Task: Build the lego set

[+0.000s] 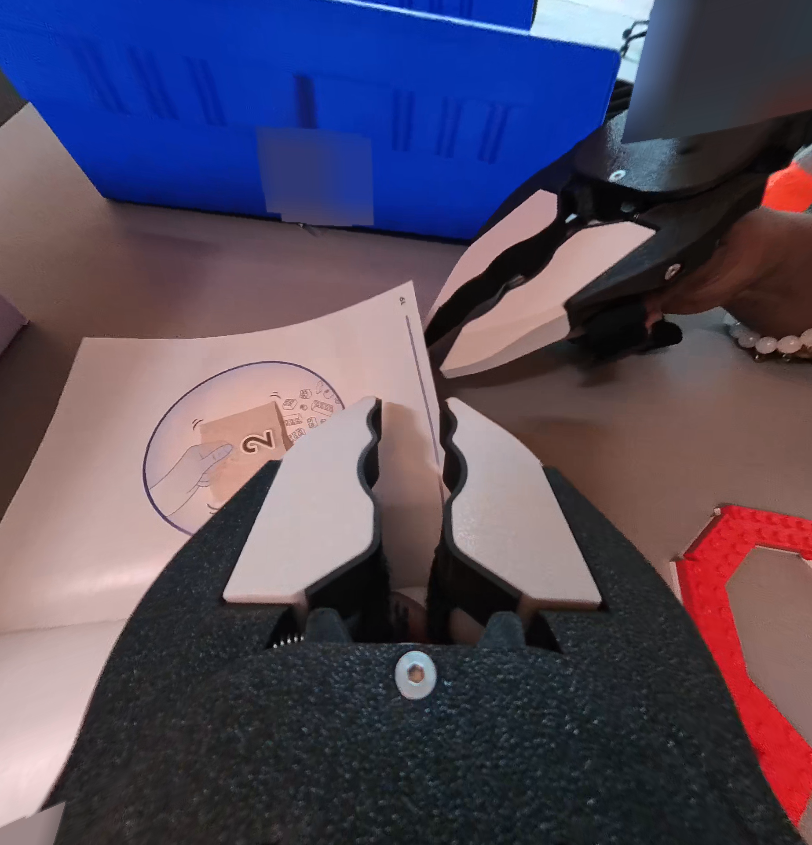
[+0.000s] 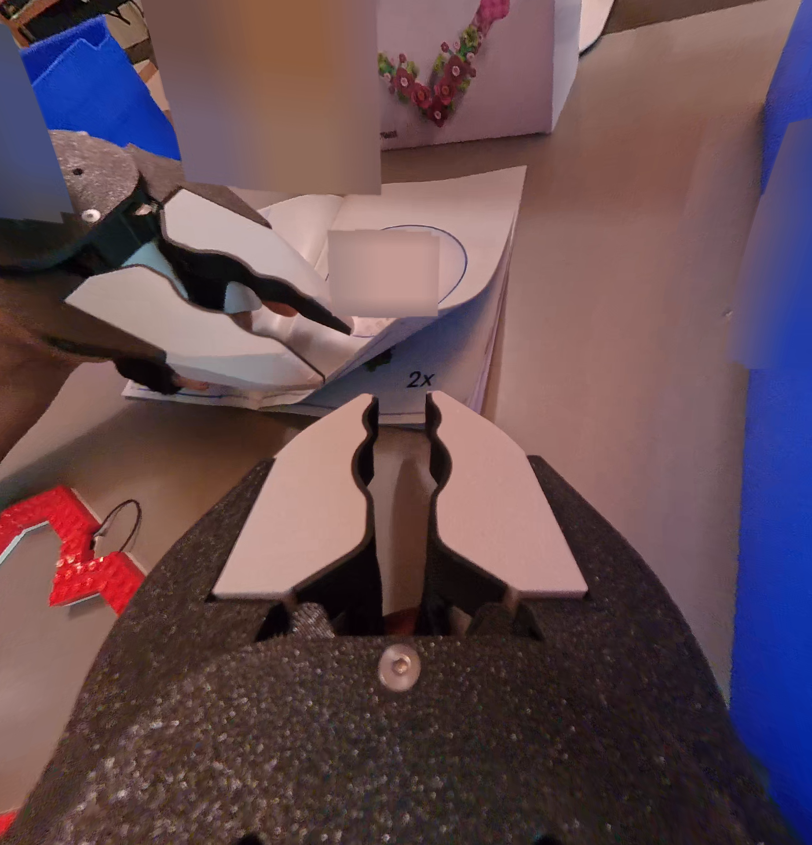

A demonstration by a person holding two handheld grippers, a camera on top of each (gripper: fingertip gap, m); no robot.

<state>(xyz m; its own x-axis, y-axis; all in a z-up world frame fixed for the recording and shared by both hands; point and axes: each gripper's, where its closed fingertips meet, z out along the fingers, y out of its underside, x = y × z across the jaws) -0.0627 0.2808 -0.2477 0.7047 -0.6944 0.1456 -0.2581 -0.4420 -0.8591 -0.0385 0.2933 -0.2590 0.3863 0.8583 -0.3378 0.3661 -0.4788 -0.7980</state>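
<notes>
- Left hand-held gripper (image 1: 411,407) hovers low over the right edge of the open instruction booklet (image 1: 239,375); its jaws stand a narrow gap apart and I see nothing held between them.
- Right hand-held gripper (image 2: 397,400) points at the booklet's lifted page (image 2: 445,329) at 12 o'clock, jaws slightly parted and apparently empty; whether the tips touch the paper I cannot tell.
- Red lego frame (image 1: 733,640), the only built piece in view, lies flat on the table (image 1: 121,256) at about 4 o'clock from the left hand-held gripper, well apart from both.
- Judging by that lone frame and a page being turned, the build looks early: the outline is assembled, and the filling and decoration seem left to do.
- Frame: hard studded plastic, angular, with an open centre.
- Booklet: thin glossy paper, its page curling upward.
- Gripper fingers: smooth pale plates with wavy inner edges, set in grainy black bodies.
- Blue plastic crate (image 1: 303,114), ribbed, stands at 12 o'clock beyond the booklet; a white flower-printed box (image 2: 468,73) stands farther back.
</notes>
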